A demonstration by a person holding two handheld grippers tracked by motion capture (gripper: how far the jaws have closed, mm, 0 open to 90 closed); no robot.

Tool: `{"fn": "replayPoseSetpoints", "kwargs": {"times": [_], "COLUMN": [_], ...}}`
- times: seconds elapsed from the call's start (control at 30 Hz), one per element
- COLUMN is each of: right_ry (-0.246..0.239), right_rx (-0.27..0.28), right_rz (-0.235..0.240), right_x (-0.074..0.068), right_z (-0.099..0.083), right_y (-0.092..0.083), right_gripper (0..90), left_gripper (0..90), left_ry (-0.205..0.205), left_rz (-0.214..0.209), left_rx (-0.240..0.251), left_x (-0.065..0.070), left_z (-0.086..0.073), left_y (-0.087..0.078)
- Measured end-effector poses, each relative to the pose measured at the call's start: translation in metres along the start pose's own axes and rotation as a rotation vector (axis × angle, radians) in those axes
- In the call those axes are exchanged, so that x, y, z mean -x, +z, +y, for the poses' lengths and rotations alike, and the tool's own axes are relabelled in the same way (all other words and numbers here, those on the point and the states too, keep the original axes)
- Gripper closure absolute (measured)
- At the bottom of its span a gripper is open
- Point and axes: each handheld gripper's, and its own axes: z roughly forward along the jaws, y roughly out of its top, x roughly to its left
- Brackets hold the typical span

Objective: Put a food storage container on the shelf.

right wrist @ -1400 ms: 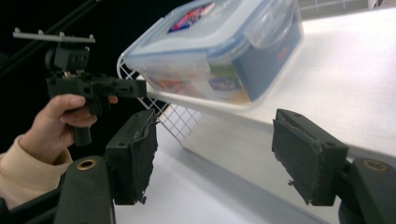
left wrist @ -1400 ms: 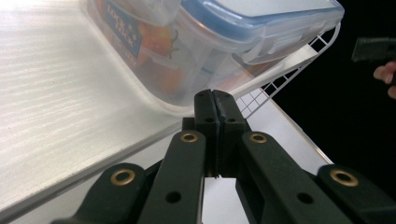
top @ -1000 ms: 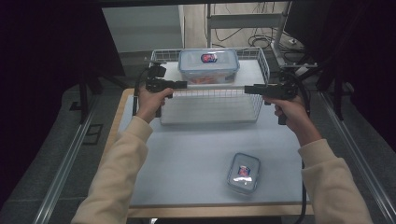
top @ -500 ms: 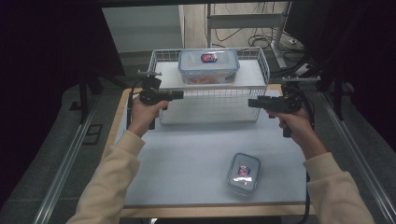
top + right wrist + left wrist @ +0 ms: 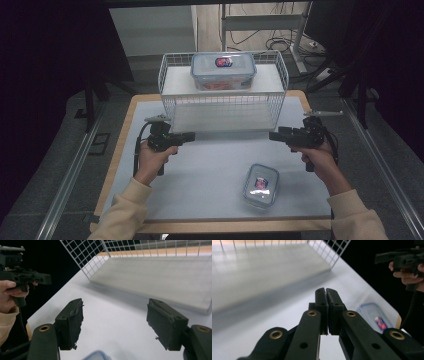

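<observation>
With its two black jaws pressed flat together and nothing between them, my left hand-held gripper (image 5: 189, 136) hangs over the left part of the worktop (image 5: 210, 170), its tips turned toward the middle. In its own view the shut jaws rise over the pale surface, and beyond them to the right lies the small lidded container (image 5: 374, 317), near the worktop's edge. My right hand-held gripper (image 5: 274, 135) hangs over the right part of the worktop, pointing back at the left one, well apart from it. Its jaws stand wide, holding nothing; bare worktop shows between the pads in its own view, and a corner of the small container peeks in at the bottom edge. From above, that small container (image 5: 261, 184) sits flat on the worktop, nearer me than either hand-held gripper and closer to the right one, touched by neither. Behind both stands a white wire rack (image 5: 222, 105), and on its top shelf rests a larger lidded container (image 5: 223, 70).
</observation>
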Motion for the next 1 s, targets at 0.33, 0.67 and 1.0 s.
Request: {"fn": "replayPoseSetpoints", "kwargs": {"times": [0.33, 0.67, 1.0], "right_ry": [-0.006, -0.009, 0.002], "right_rx": [-0.032, -0.020, -0.027], "right_rz": [-0.001, 0.004, -0.016], "right_x": [0.001, -0.003, -0.001], "right_z": [-0.038, -0.041, -0.048], "right_y": [0.001, -0.003, -0.011], "right_gripper": [28.9, 28.5, 28.6], "left_gripper": [86.7, 51.6, 29.3], "left_ry": [-0.039, -0.045, 0.002], "left_rz": [-0.003, 0.030, 0.079], "left_rx": [-0.056, -0.011, -0.038], "left_x": [-0.006, -0.001, 0.004], "left_z": [-0.041, -0.048, -0.052], "left_y": [0.005, 0.002, 0.002]}}
